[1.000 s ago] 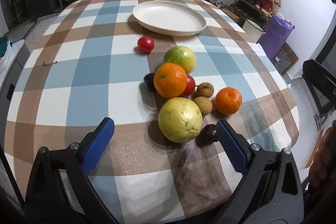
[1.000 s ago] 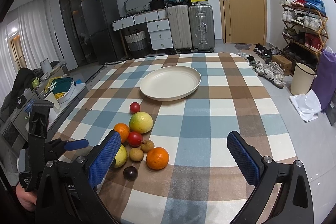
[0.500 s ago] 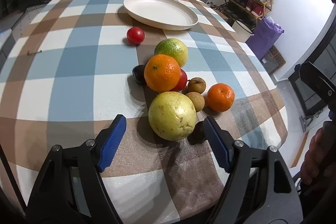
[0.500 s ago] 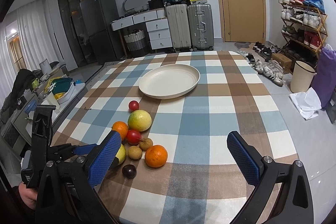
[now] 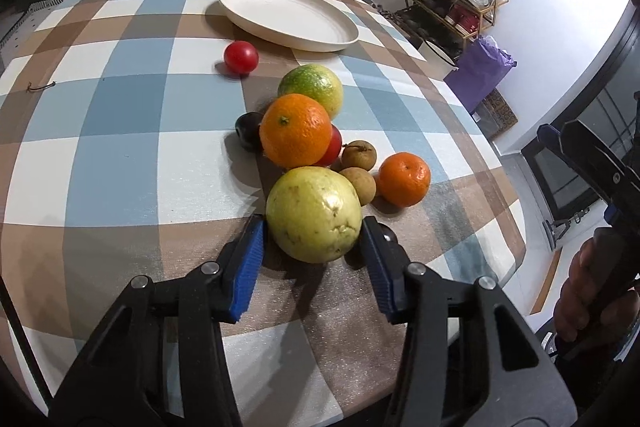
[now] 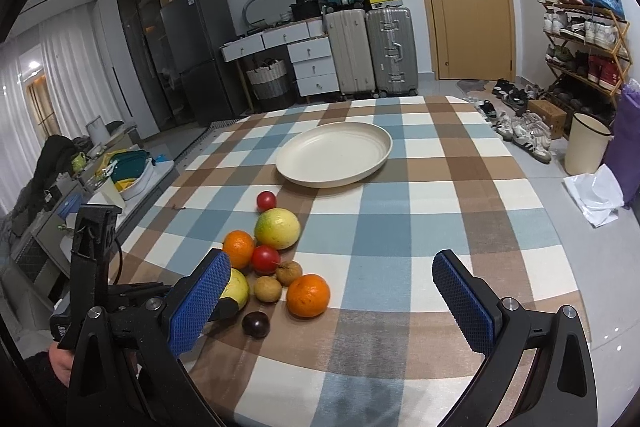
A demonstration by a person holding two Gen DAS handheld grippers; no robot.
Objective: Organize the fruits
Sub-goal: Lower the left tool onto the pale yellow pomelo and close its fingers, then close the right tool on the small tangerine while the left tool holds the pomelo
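A big yellow-green fruit (image 5: 314, 213) lies at the near end of a fruit cluster on the checked tablecloth (image 5: 120, 155). My left gripper (image 5: 313, 223) straddles it. Its jaws are closing, and the blue pads (image 5: 248, 255) are almost at the fruit's sides. Beyond it lie a large orange (image 5: 295, 131), a green-yellow citrus (image 5: 312, 91), a small orange (image 5: 404, 179), two brown longans (image 5: 359, 155) and a red tomato (image 5: 241, 57). The cream plate (image 5: 288, 15) stands bare farther back. My right gripper (image 6: 332, 259) hovers open over the tablecloth with nothing between its fingers.
Dark plums lie by the large orange (image 5: 248, 131) and behind my left gripper's right finger (image 5: 388, 233). A red fruit (image 5: 335, 147) hides behind the large orange. The table edge curves close on the right. A hand (image 5: 592, 291) holds the other gripper at the right edge.
The left jaws have narrowed from wide open to just around the yellow-green fruit, and the gripper has tipped down and come nearer to it. The right gripper has stayed put.
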